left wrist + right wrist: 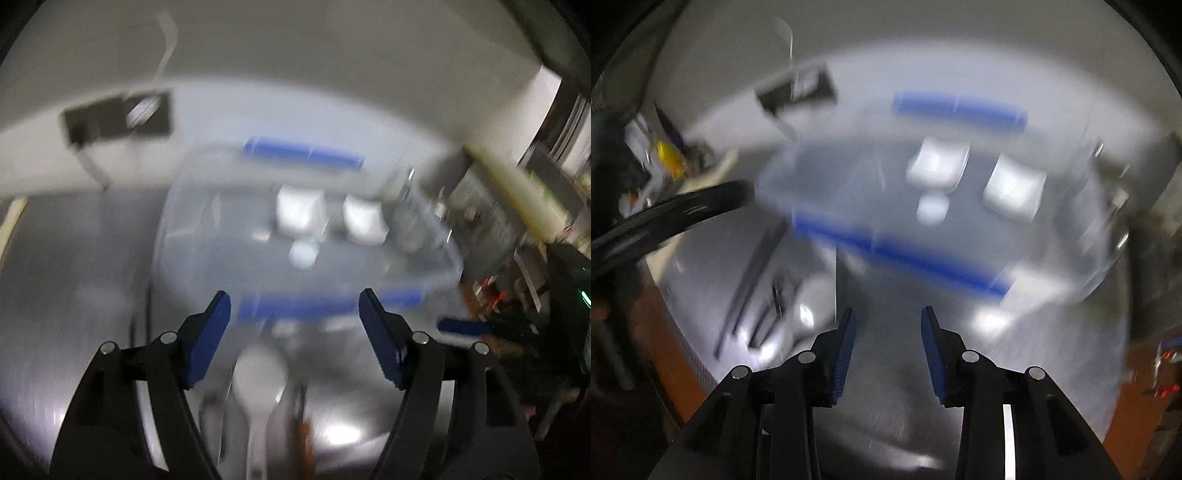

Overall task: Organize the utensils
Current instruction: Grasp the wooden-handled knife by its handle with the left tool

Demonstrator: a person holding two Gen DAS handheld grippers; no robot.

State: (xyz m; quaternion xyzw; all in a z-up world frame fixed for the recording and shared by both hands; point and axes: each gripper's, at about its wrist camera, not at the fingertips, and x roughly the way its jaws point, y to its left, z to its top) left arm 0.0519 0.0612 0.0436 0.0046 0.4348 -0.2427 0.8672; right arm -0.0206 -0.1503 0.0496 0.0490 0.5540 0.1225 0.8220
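Note:
Both views are motion-blurred. A clear plastic bin with blue handles (258, 258) stands on the steel table; it also shows in the right wrist view (871, 192). Two white packets (301, 214) lie inside it. My left gripper (295, 302) is open and empty just before the bin's near blue handle. A white spoon (258, 373) lies on the table below it. My right gripper (888, 319) is open and empty, short of the bin. Several dark utensils (753, 273) and a white spoon (812, 299) lie on the table left of it.
A black plate (118, 120) with a metal piece sits at the table's back left, also in the right wrist view (798, 90). The other gripper's blue finger (461, 326) shows at the right. Clutter lies beyond the table's side edges.

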